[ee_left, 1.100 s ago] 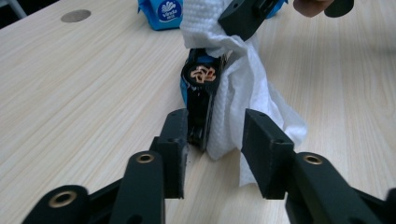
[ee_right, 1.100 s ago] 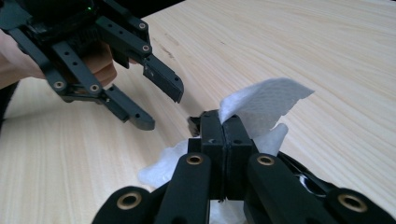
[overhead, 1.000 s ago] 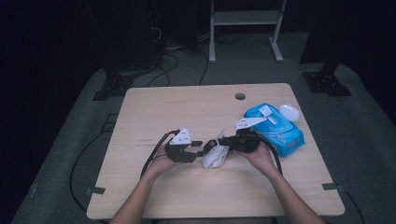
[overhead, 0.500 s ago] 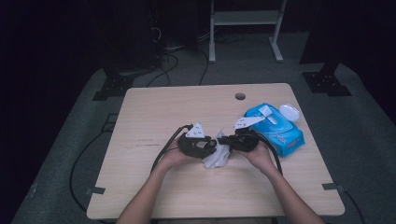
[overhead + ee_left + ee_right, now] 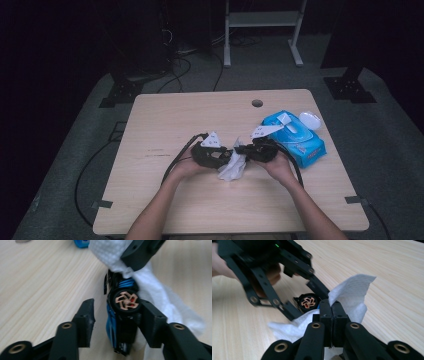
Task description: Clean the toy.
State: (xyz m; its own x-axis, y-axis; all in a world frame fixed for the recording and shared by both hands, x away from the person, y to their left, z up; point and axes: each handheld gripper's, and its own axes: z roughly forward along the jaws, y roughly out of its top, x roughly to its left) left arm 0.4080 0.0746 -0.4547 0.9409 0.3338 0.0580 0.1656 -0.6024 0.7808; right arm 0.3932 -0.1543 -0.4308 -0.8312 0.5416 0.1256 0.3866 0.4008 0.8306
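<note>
A: What is seen on the table?

B: A pale wooden top is viewed from above. Near its middle, two black grippers are held tip to tip by a person's hands. A white wipe is bunched between them, partly resting on the wood.

A: How is the right gripper set?

B: Its jaws are pressed together, and the wipe is pinched between them. In the right gripper view, a flap of the wipe is raised above the jaws and more of it is spread to their left.

A: And the left gripper?

B: Its jaws are parted to a middling width and have just been closing a little. Between them a small black-and-blue toy is seen, with a round end marked by an orange pattern. The toy is touched by the one jaw; a gap is left at the other, so no grip on it is shown.

A: Where is the toy placed against the wipe?

B: It is lying just beside the wipe, which is draped behind and under it in the left gripper view.

A: What else is there?

B: A blue wipe pack is lying near the right gripper, towards the table's right edge. A small white lid is resting just beyond it.
</note>
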